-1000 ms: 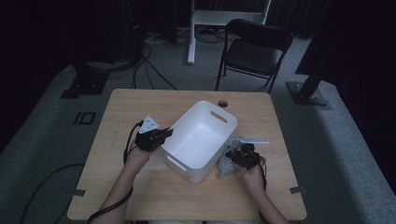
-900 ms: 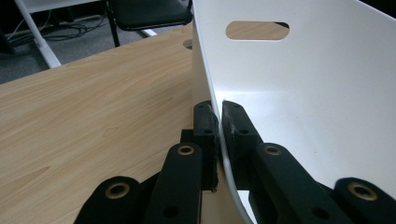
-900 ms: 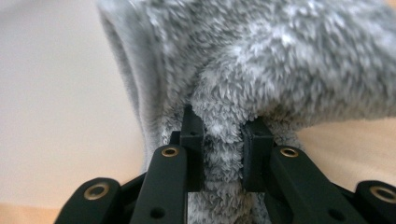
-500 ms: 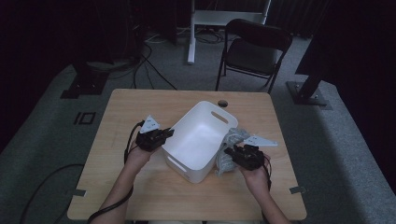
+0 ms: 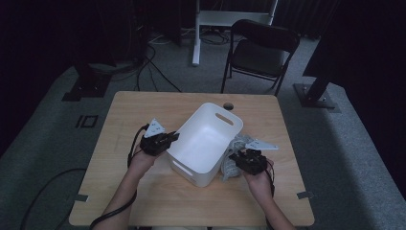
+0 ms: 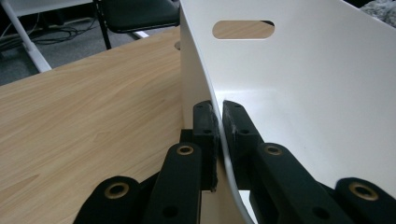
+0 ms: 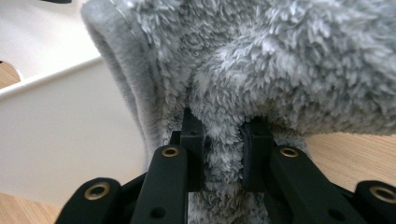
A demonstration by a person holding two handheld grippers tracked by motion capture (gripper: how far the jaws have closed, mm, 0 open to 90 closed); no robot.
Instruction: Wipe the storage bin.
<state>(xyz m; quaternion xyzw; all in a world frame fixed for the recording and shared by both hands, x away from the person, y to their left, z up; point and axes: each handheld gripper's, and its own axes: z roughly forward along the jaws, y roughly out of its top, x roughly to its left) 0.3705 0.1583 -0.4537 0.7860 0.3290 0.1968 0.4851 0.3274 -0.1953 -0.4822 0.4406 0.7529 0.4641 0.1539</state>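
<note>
The left gripper (image 6: 219, 140) has its jaws closed on the rim of the white bin (image 5: 201, 143); the right gripper (image 7: 223, 149) pinches a grey fluffy cloth (image 7: 280, 70) beside the bin.

My left gripper (image 5: 168, 139) sits at the bin's (image 5: 203, 139) left wall; the fleece (image 5: 233, 158) lies between bin and my right gripper (image 5: 240, 159).

I see a smooth white plastic bin (image 6: 299, 84) with a soft sheen, a grey cloth (image 7: 289, 60) of fluffy, shaggy pile, a matt pale wood-grain table (image 6: 79, 116), and matt black gripper fingers (image 7: 254, 154) with brass-coloured rivets.
</note>
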